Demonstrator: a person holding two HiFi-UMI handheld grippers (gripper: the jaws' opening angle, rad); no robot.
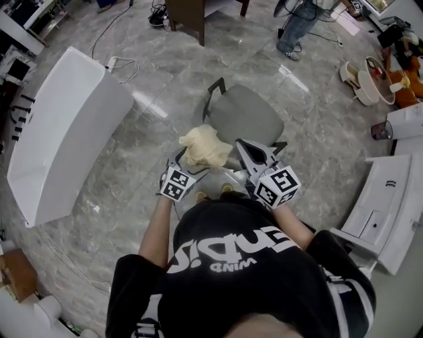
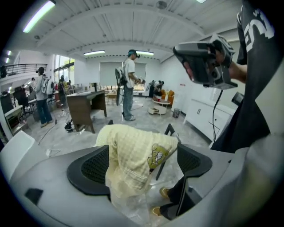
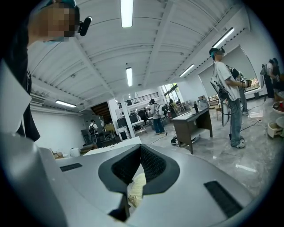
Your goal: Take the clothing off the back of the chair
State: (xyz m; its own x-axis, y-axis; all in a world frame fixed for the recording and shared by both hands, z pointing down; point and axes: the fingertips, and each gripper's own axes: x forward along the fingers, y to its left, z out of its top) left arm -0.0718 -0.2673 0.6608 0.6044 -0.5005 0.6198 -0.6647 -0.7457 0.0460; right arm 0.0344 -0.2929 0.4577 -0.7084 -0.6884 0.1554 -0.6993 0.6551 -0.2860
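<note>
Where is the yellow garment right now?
Centre of the head view: the yellow garment hangs over the back of the grey chair, between the open jaws of the left gripper.

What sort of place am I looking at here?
Probably a big open office or workshop hall: an office chair stands on a polished stone floor, with desks, white cabinets and long strip lights overhead.
</note>
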